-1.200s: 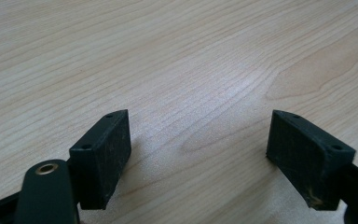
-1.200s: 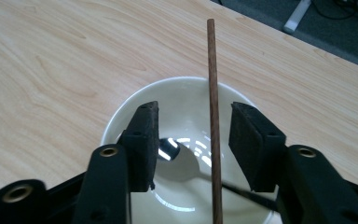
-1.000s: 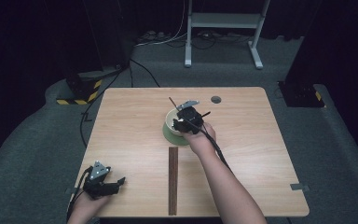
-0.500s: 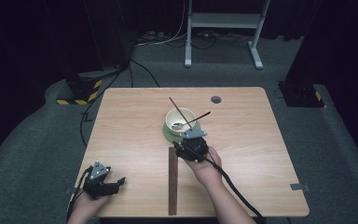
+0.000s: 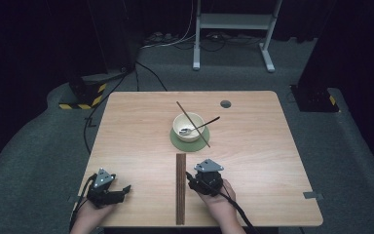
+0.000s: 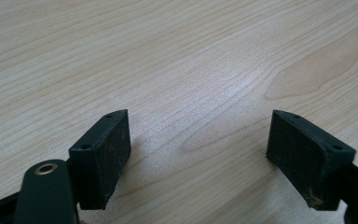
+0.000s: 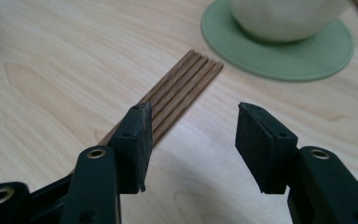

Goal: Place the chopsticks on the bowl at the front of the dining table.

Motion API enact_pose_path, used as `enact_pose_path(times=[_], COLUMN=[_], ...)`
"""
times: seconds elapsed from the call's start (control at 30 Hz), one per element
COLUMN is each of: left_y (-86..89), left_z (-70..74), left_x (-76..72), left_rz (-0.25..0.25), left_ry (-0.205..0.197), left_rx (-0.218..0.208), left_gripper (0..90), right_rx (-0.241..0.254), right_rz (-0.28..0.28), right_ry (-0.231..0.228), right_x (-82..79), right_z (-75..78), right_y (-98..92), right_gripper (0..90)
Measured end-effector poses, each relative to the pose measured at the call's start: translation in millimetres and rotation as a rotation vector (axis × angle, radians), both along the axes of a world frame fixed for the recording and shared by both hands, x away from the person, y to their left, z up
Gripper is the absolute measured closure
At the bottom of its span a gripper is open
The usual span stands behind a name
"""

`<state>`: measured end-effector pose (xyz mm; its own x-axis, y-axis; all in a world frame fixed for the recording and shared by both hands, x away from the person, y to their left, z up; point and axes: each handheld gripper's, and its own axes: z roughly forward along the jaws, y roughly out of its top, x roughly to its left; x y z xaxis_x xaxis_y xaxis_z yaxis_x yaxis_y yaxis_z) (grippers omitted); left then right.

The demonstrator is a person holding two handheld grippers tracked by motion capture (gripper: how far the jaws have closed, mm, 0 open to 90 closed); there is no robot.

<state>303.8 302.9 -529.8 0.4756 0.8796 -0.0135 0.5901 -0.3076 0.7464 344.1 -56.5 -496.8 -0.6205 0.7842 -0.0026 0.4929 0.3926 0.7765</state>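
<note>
The right gripper point(image 7: 191, 140) hangs low over the table point(image 5: 272, 161), its jaws about half open with nothing between them, after a slight widening and closing again. Its left pad sits just over the edge of the bundle of brown sticks point(image 7: 177, 95), which runs away toward eleven o'clock. At one o'clock from the jaws stands the cream bowl point(image 7: 284, 16) on its green coaster point(image 7: 279, 58). In the high view the bowl point(image 5: 188, 126) holds a spoon point(image 5: 197, 129), with one stick point(image 5: 192, 123) laid across its rim. The left gripper point(image 6: 198, 154), at the table's seven o'clock corner, gapes wide and empty above bare wood.
</note>
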Motion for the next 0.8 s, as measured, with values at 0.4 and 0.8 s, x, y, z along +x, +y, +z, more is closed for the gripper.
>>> enact_pose_path(times=[0.4, 0.8], left_y=[0.4, 0.4], left_z=[0.1, 0.1], left_x=[0.8, 0.8], left_rz=[-0.009, -0.010], left_ry=[0.000, 0.000], left_rx=[0.001, 0.001], left_gripper=[21.7, 21.6], right_rx=[-0.031, -0.050], right_rz=[0.003, 0.010], right_ry=[-0.001, 0.033], right_x=[-1.6, 4.0], right_z=[-13.5, -17.6], right_y=[13.7, 23.6], right_gripper=[50.3, 57.2])
